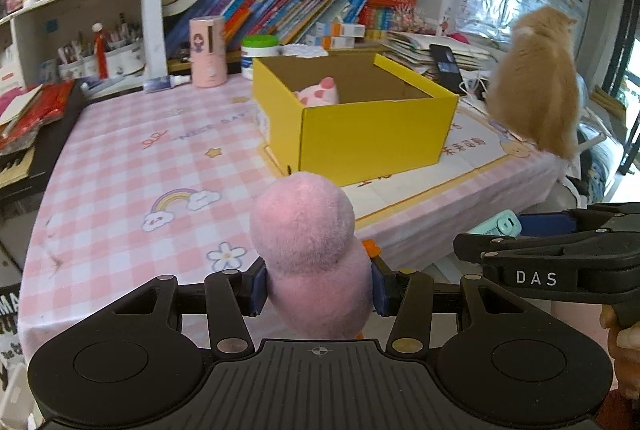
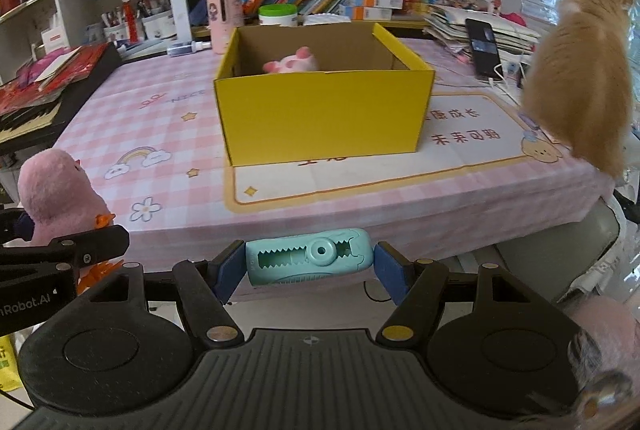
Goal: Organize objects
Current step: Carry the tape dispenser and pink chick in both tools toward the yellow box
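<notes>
Cat at right could jostle the yellow box; left hand-held gripper clasps pink plush, right hand-held gripper clasps teal correction tape.

The black right gripper at the right edge of the left wrist view had "DAS" in white letters. The left gripper, at the left edge of the right wrist view, read "nRobot.AI". The pink checked tablecloth said "NICE DAY" left of the yellow box.
</notes>
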